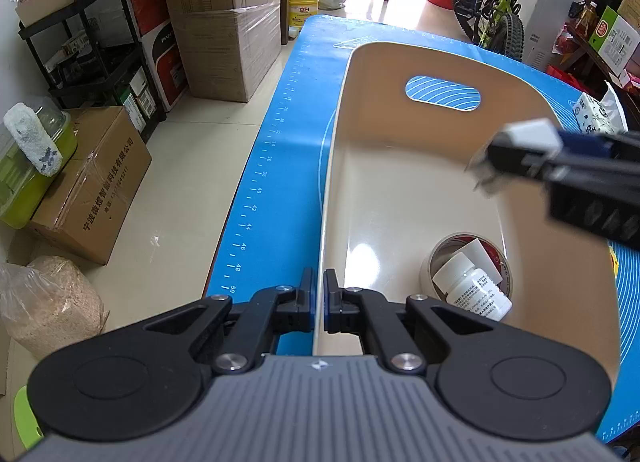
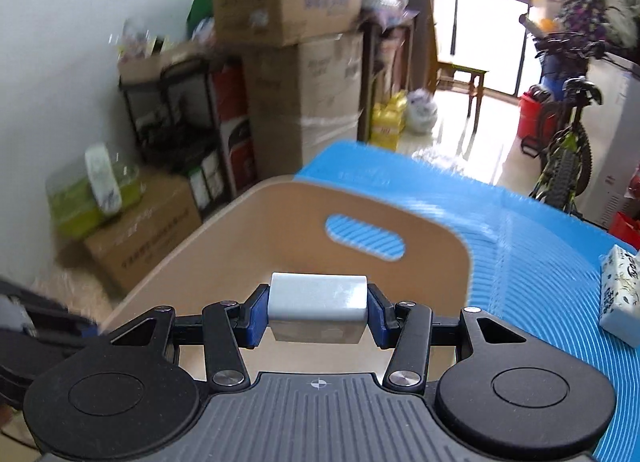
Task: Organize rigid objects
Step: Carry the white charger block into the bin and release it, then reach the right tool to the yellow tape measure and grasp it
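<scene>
Right now the step in hand looks like carrying a piece to the bin. Low in the left wrist view, the left gripper (image 1: 319, 294) is pinched tight on the near rim of the beige bin (image 1: 340, 133), steadying it, pointed steeply down. Just beyond, lower right in that frame, a roll of tape (image 1: 436, 258) lies on the bin floor with a white bottle (image 1: 472, 290) resting in it. Further up at the right edge, the right gripper (image 1: 500, 157) hangs over the bin's far half, tilted downward, its pads clamped on a small white block (image 2: 318, 298). Next, I'd judge, it should lower over bare floor and let go.
</scene>
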Motion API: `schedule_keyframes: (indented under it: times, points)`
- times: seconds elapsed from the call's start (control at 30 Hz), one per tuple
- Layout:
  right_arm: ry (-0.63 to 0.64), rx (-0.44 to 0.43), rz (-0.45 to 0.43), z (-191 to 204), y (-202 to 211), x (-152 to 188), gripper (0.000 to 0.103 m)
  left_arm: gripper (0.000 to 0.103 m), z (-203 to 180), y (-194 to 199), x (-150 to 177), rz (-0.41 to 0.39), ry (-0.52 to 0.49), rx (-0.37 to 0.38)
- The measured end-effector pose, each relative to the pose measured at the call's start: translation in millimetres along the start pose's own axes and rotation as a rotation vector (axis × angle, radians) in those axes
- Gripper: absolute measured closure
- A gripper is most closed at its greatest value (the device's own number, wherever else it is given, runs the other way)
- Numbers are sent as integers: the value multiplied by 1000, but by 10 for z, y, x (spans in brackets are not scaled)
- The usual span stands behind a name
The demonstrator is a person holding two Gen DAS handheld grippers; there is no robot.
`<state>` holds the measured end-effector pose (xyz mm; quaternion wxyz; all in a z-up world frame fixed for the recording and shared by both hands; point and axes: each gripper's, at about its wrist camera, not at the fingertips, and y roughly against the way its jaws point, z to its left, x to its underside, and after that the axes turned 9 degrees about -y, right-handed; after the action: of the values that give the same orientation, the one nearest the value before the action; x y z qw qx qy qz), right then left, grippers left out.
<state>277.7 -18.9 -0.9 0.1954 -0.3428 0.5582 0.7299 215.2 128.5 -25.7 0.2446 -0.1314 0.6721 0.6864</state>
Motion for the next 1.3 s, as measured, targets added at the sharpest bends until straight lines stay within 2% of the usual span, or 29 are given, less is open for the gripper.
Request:
schedule_keyframes:
  times: [0.1, 0.3, 0.53, 0.63, 0.73, 0.8, 0.83, 0.93, 1.03, 1.13, 1.3]
  points:
    - [34, 19, 73, 71, -122, 87, 49, 98, 0, 0, 0, 0, -1, -1]
    - [108, 57, 163, 146, -313, 207, 49, 98, 2, 0, 0, 0, -1, 0]
    - [129, 99, 217, 142, -436, 236, 49, 98, 1, -1, -5, 1, -1, -2]
    - [132, 111, 266, 129, -525, 262, 48, 98, 1, 0, -10, 1, -2, -2]
    - [137, 110, 261, 144, -540, 271, 49, 98, 0, 0, -11, 1, -3, -3]
    - [137, 114, 266, 135, -539, 260, 47, 98, 5, 1, -20, 1, -3, -4]
    - [136, 116, 269, 122, -537, 257, 42, 98, 5, 1, -20, 1, -3, -4]
    - [122, 106, 254, 87, -493, 248, 42, 98, 5, 1, -20, 1, -4, -5]
    - [114, 89, 216, 73, -392, 230, 39, 98, 6, 1, -24, 1, -4, -5]
    - [108, 82, 161, 59, -231, 195, 28, 98, 7, 1, -24, 1, -4, -5]
    - [76, 83, 78, -58, 46, 69, 26, 98, 8, 1, -25, 1, -4, -5]
